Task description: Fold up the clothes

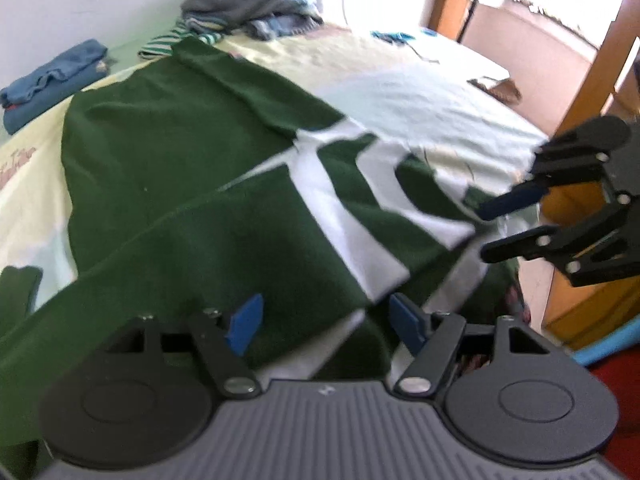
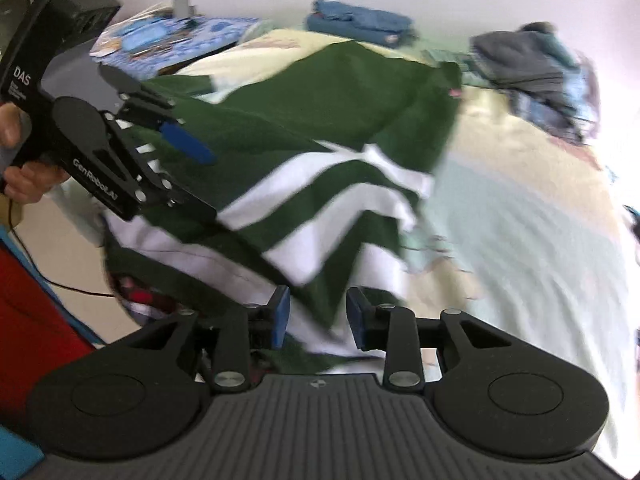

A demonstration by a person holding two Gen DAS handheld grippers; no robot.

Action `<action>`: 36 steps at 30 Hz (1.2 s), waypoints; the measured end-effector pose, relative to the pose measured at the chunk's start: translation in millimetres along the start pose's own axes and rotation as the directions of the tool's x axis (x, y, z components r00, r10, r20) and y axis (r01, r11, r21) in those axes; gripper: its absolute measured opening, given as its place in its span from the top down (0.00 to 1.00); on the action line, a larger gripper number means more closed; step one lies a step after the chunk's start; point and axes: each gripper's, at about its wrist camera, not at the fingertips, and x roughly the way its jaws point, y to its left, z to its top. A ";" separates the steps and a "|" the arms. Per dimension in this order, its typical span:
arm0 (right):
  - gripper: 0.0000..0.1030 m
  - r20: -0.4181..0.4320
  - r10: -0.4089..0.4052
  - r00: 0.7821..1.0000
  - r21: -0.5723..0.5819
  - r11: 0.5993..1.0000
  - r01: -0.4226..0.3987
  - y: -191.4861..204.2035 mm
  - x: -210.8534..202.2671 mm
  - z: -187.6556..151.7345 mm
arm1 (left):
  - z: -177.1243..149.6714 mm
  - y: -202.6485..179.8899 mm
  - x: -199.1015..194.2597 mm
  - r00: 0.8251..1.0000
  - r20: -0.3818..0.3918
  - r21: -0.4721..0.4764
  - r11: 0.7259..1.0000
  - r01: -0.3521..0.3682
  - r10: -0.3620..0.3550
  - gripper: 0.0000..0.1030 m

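Garment (image 1: 192,184): spread across the near part of the bed (image 1: 420,92), its near edge hanging over the bed's side, just ahead of both tongs.
Left tongs (image 1: 326,322): at the garment's near edge, cloth between the parted fingers.
Right tongs (image 2: 316,316): to the right of the left tongs, at the same near edge, cloth between the parted fingers.
Clothes heap (image 1: 256,4): on the bed's far side, behind the garment.
Folded stack (image 1: 48,80): far end of the bed, left of the heap, well apart from the garment.
Hand (image 2: 24,160): on the left tongs' grip.
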 end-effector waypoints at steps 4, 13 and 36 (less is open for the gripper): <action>0.73 0.010 -0.038 0.999 -0.086 0.996 0.039 8.7 17.3 0.9 | -6.3 -0.9 -2.4 0.999 -0.021 -0.020 0.999 -0.028 0.028 0.28; 0.97 0.061 0.130 0.990 0.042 0.990 -0.133 -13.5 4.9 21.1 | -8.7 15.4 -0.1 0.991 -0.015 -0.028 0.991 -0.131 0.131 0.22; 0.70 0.010 0.158 0.987 0.173 0.972 -0.157 -12.7 48.6 22.5 | -18.5 47.2 -16.2 0.934 0.029 -0.088 0.932 -0.353 0.357 0.49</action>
